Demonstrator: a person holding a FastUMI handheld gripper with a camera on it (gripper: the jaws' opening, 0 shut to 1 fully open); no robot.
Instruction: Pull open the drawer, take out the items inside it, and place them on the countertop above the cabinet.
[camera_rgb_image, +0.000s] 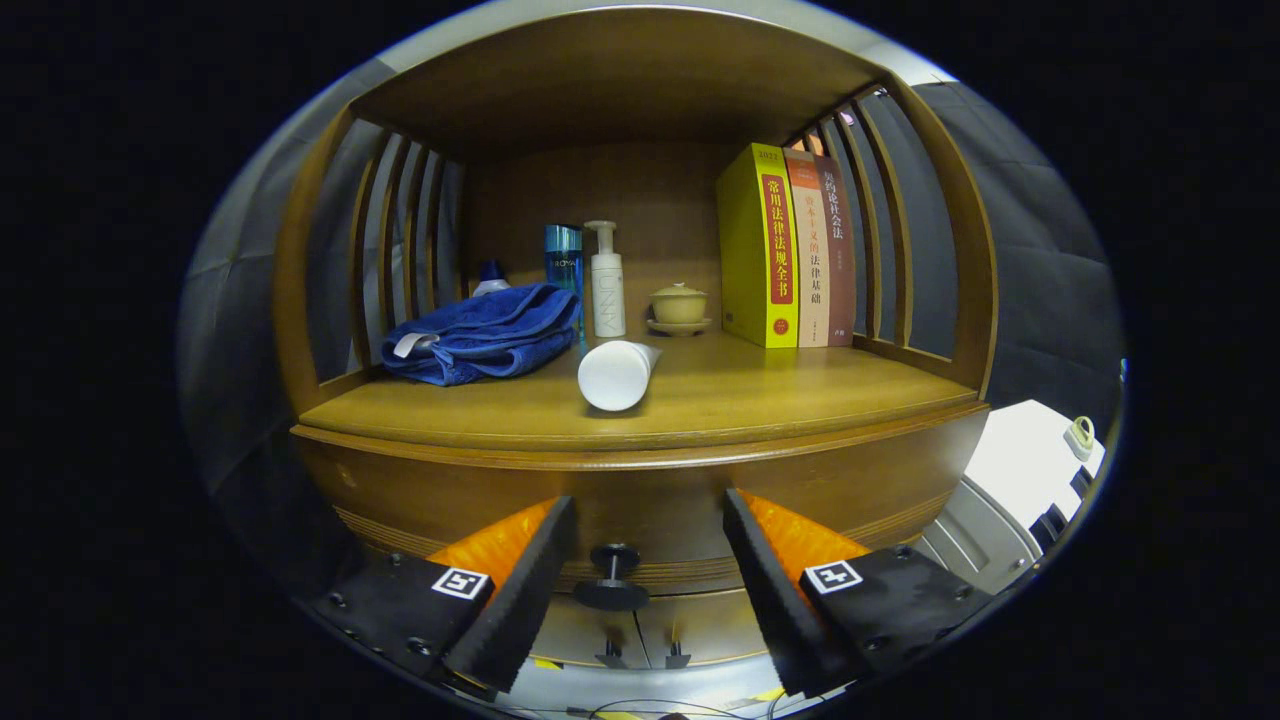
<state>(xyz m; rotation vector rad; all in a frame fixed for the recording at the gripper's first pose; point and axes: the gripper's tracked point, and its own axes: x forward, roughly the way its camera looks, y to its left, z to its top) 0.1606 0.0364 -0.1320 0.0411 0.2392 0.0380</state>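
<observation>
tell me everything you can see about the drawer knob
The drawer knob is a small dark pull: a round cap on a thin stem with a wider disc base, fixed to the curved wooden drawer front. It sits between the open gripper's fingers, neither touching it. The drawer looks shut.

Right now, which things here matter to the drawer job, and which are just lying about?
Job: drawer knob, between the open gripper fingers; closed drawer front; countertop.
Lying about: blue towel, white tube, pump bottle, lidded cup, books.
</observation>
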